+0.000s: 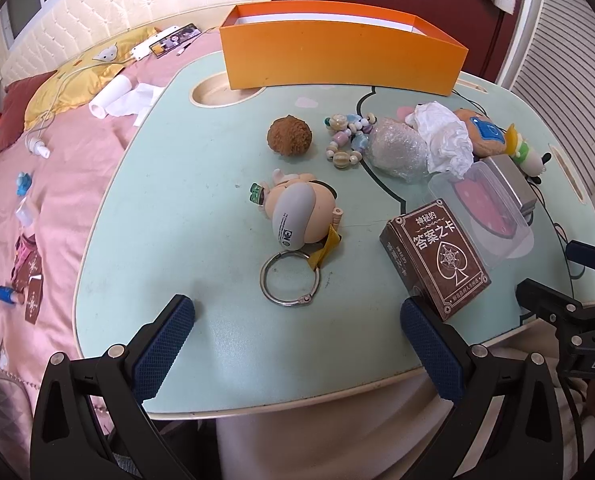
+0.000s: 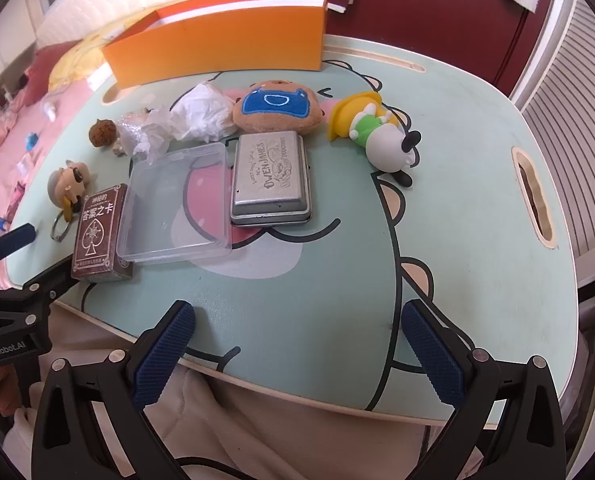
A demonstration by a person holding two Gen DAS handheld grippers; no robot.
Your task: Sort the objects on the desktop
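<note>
An orange box (image 1: 337,60) (image 2: 225,48) stands at the far side of a pale green lap table (image 1: 185,184) (image 2: 477,208). Scattered in front of it are a brown fuzzy ball (image 1: 289,136), a bead bracelet (image 1: 347,140), a pig keychain (image 1: 297,216) with a metal ring, a brown card deck (image 1: 437,264) (image 2: 99,232), a clear plastic case (image 2: 177,208), a metal tin (image 2: 271,178), a brown plush (image 2: 277,106), a toy figure with a yellow hat (image 2: 377,132) and crumpled tissue (image 2: 201,114). My left gripper (image 1: 297,320) is open near the front edge, the deck by its right finger. My right gripper (image 2: 297,324) is open and holds nothing.
A pink bed (image 1: 37,200) with small items, a tissue roll (image 1: 111,94) and a yellow pillow lies left of the table. A dark red wardrobe (image 2: 437,12) stands behind. A bubble-wrapped lump (image 1: 397,152) sits mid-table. A person's light-clothed lap (image 2: 257,420) is below the table's front edge.
</note>
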